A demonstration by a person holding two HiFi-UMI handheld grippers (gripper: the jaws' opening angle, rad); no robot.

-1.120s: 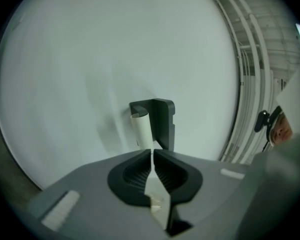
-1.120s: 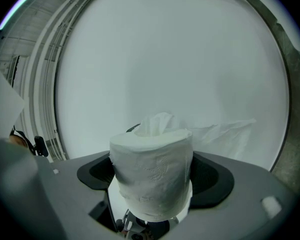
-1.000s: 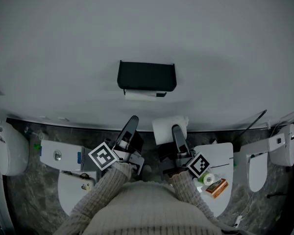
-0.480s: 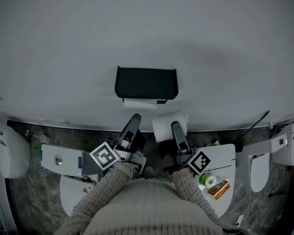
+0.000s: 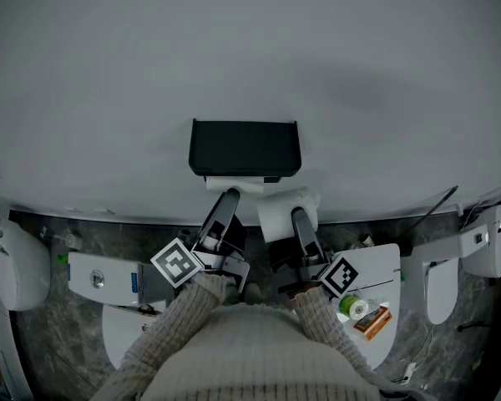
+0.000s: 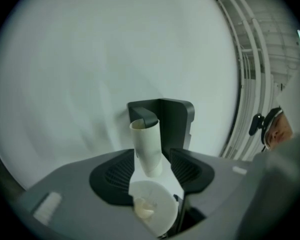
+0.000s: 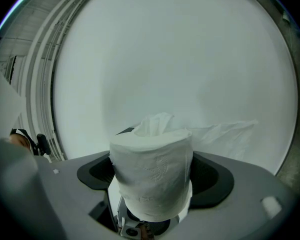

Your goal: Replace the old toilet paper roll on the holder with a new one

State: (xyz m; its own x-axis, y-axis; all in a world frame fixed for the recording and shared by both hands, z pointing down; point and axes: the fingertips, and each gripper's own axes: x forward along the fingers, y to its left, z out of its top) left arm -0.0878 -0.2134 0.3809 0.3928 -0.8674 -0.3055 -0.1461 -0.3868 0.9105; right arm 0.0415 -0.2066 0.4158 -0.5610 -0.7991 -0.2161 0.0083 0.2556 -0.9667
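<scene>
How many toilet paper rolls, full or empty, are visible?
2. A full roll is held in the right gripper; an empty tube hangs on the black holder. Others may be hidden.

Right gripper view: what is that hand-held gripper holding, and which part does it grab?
The right hand-held gripper holds the full toilet paper roll, with its jaws pressing on the roll's soft curved sides.

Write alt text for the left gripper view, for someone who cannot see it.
An empty cardboard tube stands slightly tilted between the opening fingers of the left gripper, which do not press on it. Its top end meets the arm of a black holder mounted on a plain white wall.
</scene>
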